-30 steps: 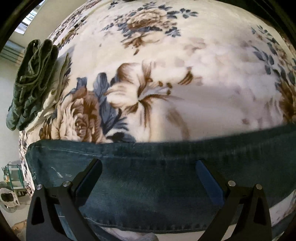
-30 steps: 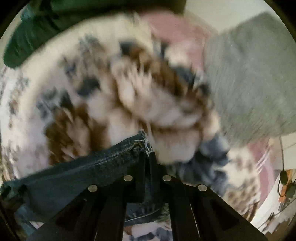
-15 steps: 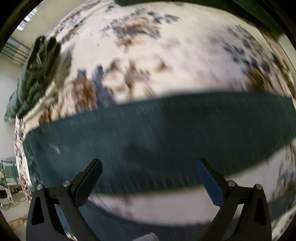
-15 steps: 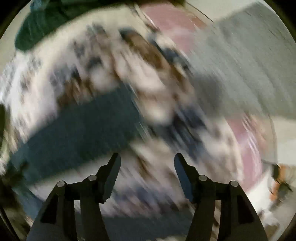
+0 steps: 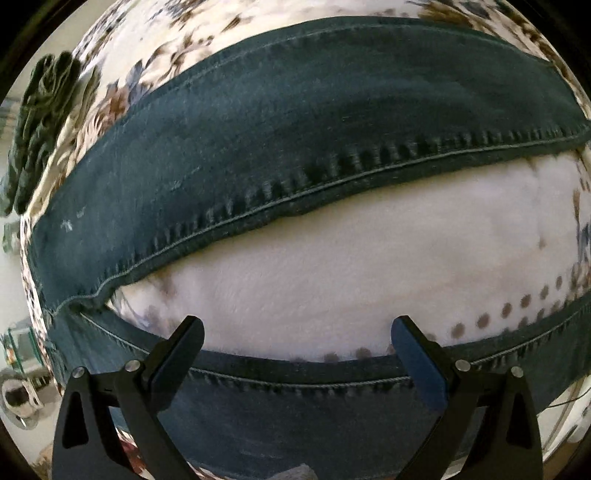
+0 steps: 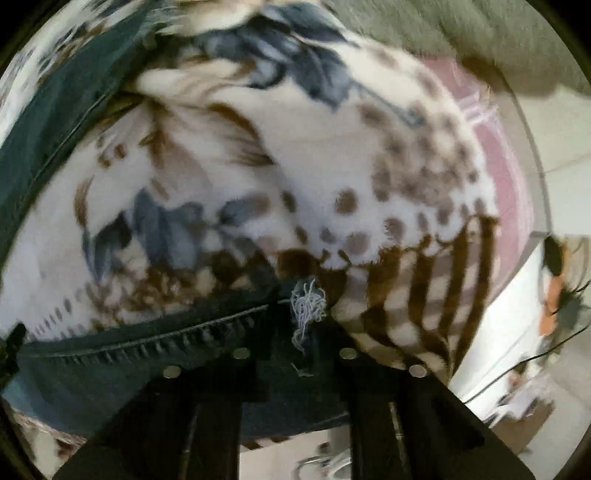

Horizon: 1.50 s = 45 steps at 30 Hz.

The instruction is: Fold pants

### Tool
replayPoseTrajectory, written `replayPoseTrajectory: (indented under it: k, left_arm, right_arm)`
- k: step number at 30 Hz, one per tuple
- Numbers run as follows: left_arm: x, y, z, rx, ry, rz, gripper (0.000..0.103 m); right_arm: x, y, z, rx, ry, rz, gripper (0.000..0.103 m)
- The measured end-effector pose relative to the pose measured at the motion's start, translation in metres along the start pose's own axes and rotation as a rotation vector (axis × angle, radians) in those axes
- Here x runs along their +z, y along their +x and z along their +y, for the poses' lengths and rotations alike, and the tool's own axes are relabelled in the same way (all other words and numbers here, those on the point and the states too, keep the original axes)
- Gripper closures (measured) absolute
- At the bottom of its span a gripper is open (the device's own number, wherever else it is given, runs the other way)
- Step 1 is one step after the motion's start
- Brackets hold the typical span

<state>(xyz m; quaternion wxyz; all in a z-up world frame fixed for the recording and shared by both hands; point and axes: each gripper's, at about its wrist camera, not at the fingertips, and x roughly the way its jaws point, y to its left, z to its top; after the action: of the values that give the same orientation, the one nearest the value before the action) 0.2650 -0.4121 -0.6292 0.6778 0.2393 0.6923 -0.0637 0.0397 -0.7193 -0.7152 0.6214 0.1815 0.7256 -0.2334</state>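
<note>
Dark blue jeans lie on a floral blanket. In the left wrist view the far leg (image 5: pixel 295 122) runs across the upper half and the near leg (image 5: pixel 295 410) runs under my left gripper (image 5: pixel 295 354), which is open and empty above it. In the right wrist view my right gripper (image 6: pixel 295 354) is shut on the frayed hem (image 6: pixel 306 310) of the near leg (image 6: pixel 147 354). The far leg shows at the upper left (image 6: pixel 48 110).
The cream floral blanket (image 5: pixel 351 266) covers the bed between the two legs. A folded dark green garment (image 5: pixel 40 122) lies at the far left edge. A grey cloth (image 6: pixel 461 33) and a pink sheet (image 6: pixel 498 147) lie beyond the blanket on the right.
My right gripper let go of one leg's hem, opened, swung back and is now shut on the near leg's hem. My left gripper pulled back toward me, still open.
</note>
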Motion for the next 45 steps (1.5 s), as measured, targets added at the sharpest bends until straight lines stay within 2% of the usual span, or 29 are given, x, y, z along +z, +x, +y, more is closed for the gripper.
replayPoseTrajectory:
  k: [6,8,11,13,14,15,16,17,19,20,22,25,26,28,29,32,35,36,37,41,42,43,44,45]
  left_arm:
    - [0.006,-0.013,0.016,-0.034,-0.054,-0.031,0.000]
    - [0.007,-0.016,0.021,-0.044,-0.073,-0.040,0.000]
    - [0.008,-0.016,0.028,-0.051,-0.103,-0.055,0.000]
    - [0.007,-0.015,0.036,-0.053,-0.113,-0.053,0.000]
    - [0.006,-0.014,0.044,-0.052,-0.118,-0.049,0.000]
    - [0.007,-0.018,0.056,-0.037,-0.130,-0.054,0.000]
    - [0.007,-0.023,0.072,-0.036,-0.145,-0.060,0.000]
    - [0.004,-0.028,0.088,-0.036,-0.160,-0.067,0.000]
    - [-0.001,-0.034,0.126,-0.015,-0.200,-0.085,0.000]
    - [-0.004,-0.035,0.149,-0.008,-0.224,-0.090,0.000]
    - [-0.012,-0.035,0.199,0.015,-0.278,-0.095,0.000]
    - [-0.023,-0.033,0.273,0.084,-0.370,-0.101,0.000]
    - [-0.031,-0.033,0.288,0.094,-0.397,-0.101,0.000]
    - [-0.039,-0.028,0.342,0.112,-0.482,-0.080,0.000]
    - [-0.044,-0.024,0.366,0.103,-0.526,-0.065,0.000]
    - [-0.057,0.000,0.462,0.035,-0.690,-0.050,0.001]
    - [-0.064,0.022,0.519,0.019,-0.791,-0.064,0.010]
    - [-0.065,0.033,0.537,-0.004,-0.817,-0.057,0.018]
    - [-0.066,0.044,0.550,-0.045,-0.835,-0.046,0.021]
    - [-0.057,0.085,0.589,-0.178,-0.854,-0.034,0.024]
    - [-0.054,0.096,0.595,-0.233,-0.848,-0.044,0.027]
    - [-0.052,0.104,0.597,-0.262,-0.836,-0.042,0.036]
    - [-0.050,0.109,0.598,-0.289,-0.824,-0.056,0.061]
    - [-0.048,0.111,0.596,-0.316,-0.797,-0.073,0.074]
  right_arm:
    - [-0.017,-0.076,-0.022,0.029,0.067,-0.158,0.096]
    - [-0.017,-0.090,-0.025,0.017,0.072,-0.206,0.096]
    - [0.005,-0.111,0.000,0.009,0.055,-0.215,0.096]
    - [0.028,-0.093,0.024,-0.011,-0.013,-0.159,0.094]
    - [0.033,-0.082,0.040,-0.025,-0.049,-0.115,0.088]
    - [0.040,-0.070,0.052,-0.041,-0.083,-0.046,0.074]
    - [0.043,-0.069,0.062,-0.041,-0.094,-0.027,0.065]
    - [0.042,-0.079,0.070,-0.028,-0.101,-0.047,0.062]
    - [0.039,-0.100,0.088,0.002,-0.110,-0.076,0.044]
    - [0.037,-0.113,0.101,0.027,-0.116,-0.091,0.040]
    - [0.037,-0.134,0.138,0.111,-0.143,-0.111,0.039]
    - [0.042,-0.154,0.215,0.253,-0.228,-0.100,0.039]
    - [0.046,-0.157,0.255,0.296,-0.277,-0.090,0.039]
    - [0.049,-0.160,0.322,0.327,-0.373,-0.103,0.039]
    - [0.051,-0.164,0.367,0.349,-0.430,-0.114,0.039]
    - [0.055,-0.168,0.470,0.410,-0.491,-0.107,0.039]
    - [0.057,-0.165,0.552,0.369,-0.524,-0.124,0.039]
    - [0.057,-0.162,0.579,0.344,-0.532,-0.119,0.039]
    - [0.056,-0.158,0.601,0.307,-0.533,-0.110,0.039]
    - [0.047,-0.147,0.651,0.242,-0.520,-0.075,0.039]
    - [0.045,-0.142,0.657,0.221,-0.518,-0.070,0.039]
    - [0.042,-0.138,0.662,0.206,-0.517,-0.064,0.039]
    - [0.039,-0.134,0.664,0.194,-0.515,-0.055,0.039]
    - [0.037,-0.131,0.665,0.185,-0.512,-0.050,0.039]
